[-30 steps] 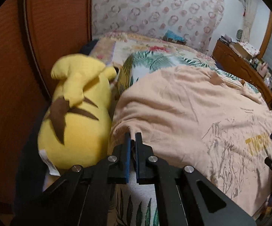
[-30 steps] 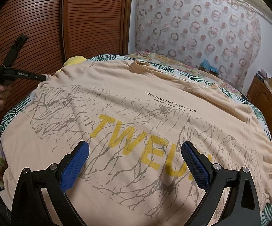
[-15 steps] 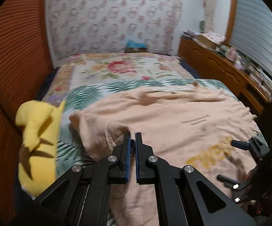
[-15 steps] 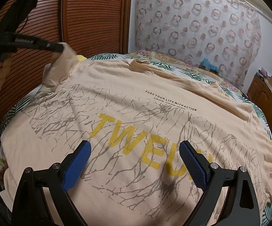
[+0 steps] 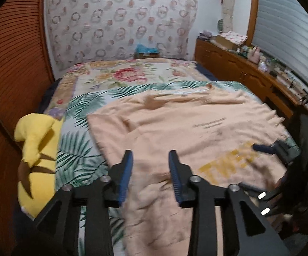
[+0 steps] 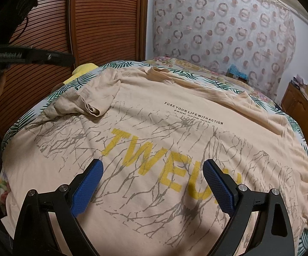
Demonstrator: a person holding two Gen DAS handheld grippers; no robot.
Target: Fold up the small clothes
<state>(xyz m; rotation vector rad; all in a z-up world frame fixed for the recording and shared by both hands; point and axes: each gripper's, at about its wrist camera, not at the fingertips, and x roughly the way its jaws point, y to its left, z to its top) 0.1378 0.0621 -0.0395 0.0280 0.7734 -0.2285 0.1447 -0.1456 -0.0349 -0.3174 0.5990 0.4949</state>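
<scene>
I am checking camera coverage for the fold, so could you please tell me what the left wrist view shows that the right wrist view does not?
Only the left wrist view shows the whole yellow plush toy, the window blind, and the open left tongs, jaws just opened, pressing nothing.

Only the right wrist view shows the folded-in sleeve, the small black slogan, and the open right tongs.

Both share the peach T-shirt with yellow lettering, the leaf-print bedspread and the wooden dresser.

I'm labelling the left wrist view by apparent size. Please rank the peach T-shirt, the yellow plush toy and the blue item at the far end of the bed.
1. Peach T-shirt, largest.
2. Yellow plush toy.
3. Blue item, smallest, though it lies farthest from the camera, so its true size is unsure.
</scene>
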